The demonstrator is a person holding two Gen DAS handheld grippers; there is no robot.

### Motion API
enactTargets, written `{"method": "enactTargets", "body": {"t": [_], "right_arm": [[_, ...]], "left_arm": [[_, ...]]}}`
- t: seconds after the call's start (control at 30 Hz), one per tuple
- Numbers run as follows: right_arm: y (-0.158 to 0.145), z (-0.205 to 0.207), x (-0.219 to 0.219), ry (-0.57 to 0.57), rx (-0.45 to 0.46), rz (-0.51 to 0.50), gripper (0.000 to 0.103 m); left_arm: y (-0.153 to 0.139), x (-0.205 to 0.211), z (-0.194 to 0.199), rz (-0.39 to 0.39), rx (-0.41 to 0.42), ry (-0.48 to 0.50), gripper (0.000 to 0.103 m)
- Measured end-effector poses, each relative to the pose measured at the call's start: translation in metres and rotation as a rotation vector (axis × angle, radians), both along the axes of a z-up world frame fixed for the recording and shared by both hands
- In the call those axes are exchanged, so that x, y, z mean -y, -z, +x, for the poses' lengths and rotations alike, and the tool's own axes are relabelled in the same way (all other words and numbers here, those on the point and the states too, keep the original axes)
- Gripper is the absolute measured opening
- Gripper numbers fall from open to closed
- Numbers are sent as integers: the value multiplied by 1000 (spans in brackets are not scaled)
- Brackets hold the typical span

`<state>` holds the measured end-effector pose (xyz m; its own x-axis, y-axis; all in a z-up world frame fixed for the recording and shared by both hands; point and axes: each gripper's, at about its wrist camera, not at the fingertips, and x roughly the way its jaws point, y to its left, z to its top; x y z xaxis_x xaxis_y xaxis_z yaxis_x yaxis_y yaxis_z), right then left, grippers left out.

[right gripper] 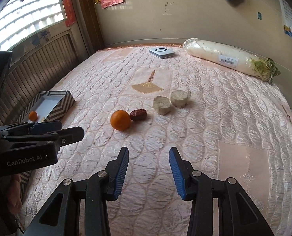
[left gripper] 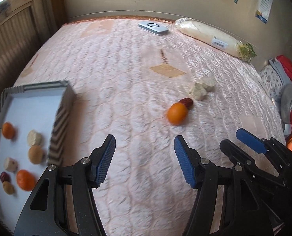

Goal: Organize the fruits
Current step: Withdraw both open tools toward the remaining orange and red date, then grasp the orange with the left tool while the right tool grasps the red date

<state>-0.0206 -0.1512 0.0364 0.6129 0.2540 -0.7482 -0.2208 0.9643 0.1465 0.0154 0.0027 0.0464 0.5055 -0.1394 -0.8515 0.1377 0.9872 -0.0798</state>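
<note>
An orange (left gripper: 177, 113) (right gripper: 120, 120) lies on the pink quilted bed, touching a dark red date (left gripper: 187, 102) (right gripper: 138, 114). Two pale chunks (left gripper: 202, 88) (right gripper: 170, 101) sit just beyond them. At the left stands a striped box (left gripper: 61, 106) (right gripper: 61, 106) holding two oranges, a date and several pale pieces. My left gripper (left gripper: 145, 160) is open and empty above bare quilt, short of the orange. My right gripper (right gripper: 148, 171) is open and empty too, nearer than the fruit; it also shows at the right edge (left gripper: 234, 141) of the left wrist view.
A wrapped white radish (left gripper: 210, 36) (right gripper: 224, 58) lies along the far wall side. A flat white device (left gripper: 153, 27) (right gripper: 161, 52) rests at the bed's far edge. Wooden panelling and a window run along the left; cloth clutter (left gripper: 287, 82) sits off the bed's right side.
</note>
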Motion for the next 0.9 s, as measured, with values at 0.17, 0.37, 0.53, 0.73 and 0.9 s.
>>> {"method": "enactTargets", "body": {"t": [0.17, 0.37, 0.53, 0.73, 0.9], "right_arm": [[2, 3, 17, 26, -12, 18, 41], [7, 10, 25, 45, -21, 21, 41], [10, 18, 21, 29, -19, 16, 41], [13, 32, 3, -30, -14, 17, 41], [15, 49, -25, -106, 5, -19, 41]], "left_arm": [[11, 27, 21, 43, -19, 38, 62], [28, 40, 40, 63, -55, 59, 62], [24, 33, 40, 6, -30, 69, 31], [10, 18, 26, 31, 4, 41, 27], [6, -8, 12, 11, 9, 2, 27]]}}
